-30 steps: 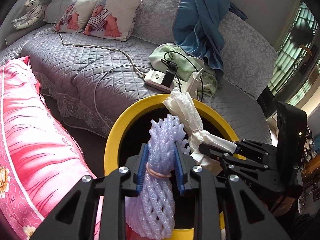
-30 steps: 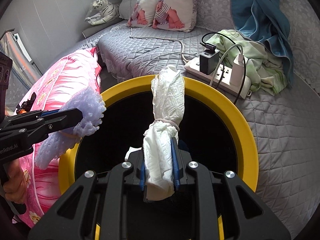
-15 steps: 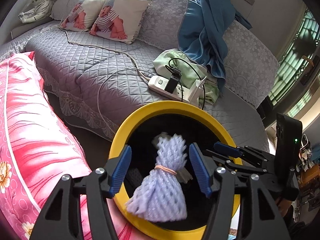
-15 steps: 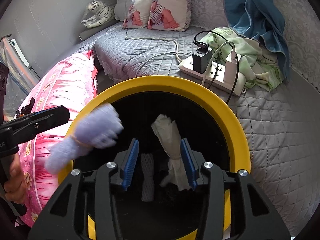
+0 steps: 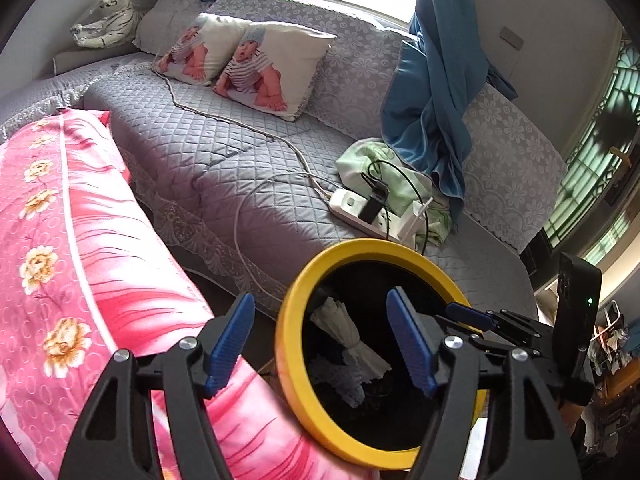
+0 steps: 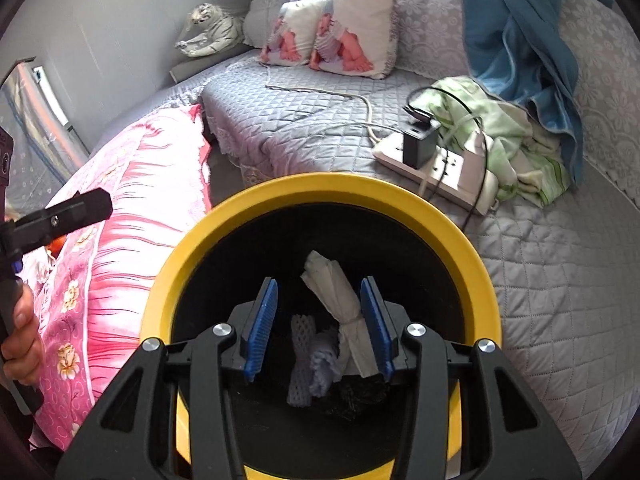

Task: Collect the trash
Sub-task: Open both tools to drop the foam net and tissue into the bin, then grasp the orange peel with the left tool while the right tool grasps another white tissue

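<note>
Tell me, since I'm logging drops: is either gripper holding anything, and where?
Nothing is held. The left gripper is opening, empty; the right gripper is open, with the tied paper bundle lying in the bin.

Opening left tool above bin

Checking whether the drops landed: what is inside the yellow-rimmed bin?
Inside the yellow-rimmed bin lie a tied white paper bundle, a white foam net and a lavender foam net. The right gripper's fingers cover part of the bottom.
</note>
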Demonstrator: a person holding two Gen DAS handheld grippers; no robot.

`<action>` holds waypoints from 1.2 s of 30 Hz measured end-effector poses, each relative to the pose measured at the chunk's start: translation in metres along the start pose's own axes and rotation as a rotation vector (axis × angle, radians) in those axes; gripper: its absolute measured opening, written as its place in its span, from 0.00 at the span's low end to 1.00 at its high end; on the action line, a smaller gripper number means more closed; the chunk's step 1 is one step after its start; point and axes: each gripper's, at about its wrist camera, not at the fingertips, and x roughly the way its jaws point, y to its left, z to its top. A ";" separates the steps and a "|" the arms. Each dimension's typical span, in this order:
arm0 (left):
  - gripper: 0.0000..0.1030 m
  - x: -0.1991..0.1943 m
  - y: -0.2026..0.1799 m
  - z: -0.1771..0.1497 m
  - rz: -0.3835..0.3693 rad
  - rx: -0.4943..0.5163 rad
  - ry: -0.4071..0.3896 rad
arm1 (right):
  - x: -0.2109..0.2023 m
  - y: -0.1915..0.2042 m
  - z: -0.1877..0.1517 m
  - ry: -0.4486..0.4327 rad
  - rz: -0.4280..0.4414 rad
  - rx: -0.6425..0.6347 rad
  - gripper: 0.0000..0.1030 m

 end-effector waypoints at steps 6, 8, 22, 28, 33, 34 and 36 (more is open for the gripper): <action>0.64 -0.065 0.046 -0.005 0.109 -0.024 -0.094 | -0.001 0.047 0.014 -0.024 0.071 -0.101 0.40; 0.64 -0.090 0.065 -0.009 0.155 -0.033 -0.119 | 0.001 0.069 0.019 -0.029 0.103 -0.142 0.40; 0.68 -0.256 0.209 -0.093 0.512 -0.248 -0.224 | 0.019 0.276 0.021 -0.003 0.416 -0.479 0.43; 0.72 -0.303 0.250 -0.140 0.598 -0.354 -0.239 | 0.031 0.351 0.007 0.044 0.508 -0.601 0.44; 0.74 -0.325 0.272 -0.176 0.637 -0.414 -0.248 | 0.043 0.394 -0.001 0.076 0.552 -0.657 0.48; 0.74 -0.327 0.275 -0.181 0.638 -0.425 -0.251 | 0.045 0.401 -0.002 0.076 0.558 -0.666 0.50; 0.74 -0.331 0.281 -0.191 0.635 -0.449 -0.257 | 0.048 0.412 -0.003 0.071 0.570 -0.681 0.52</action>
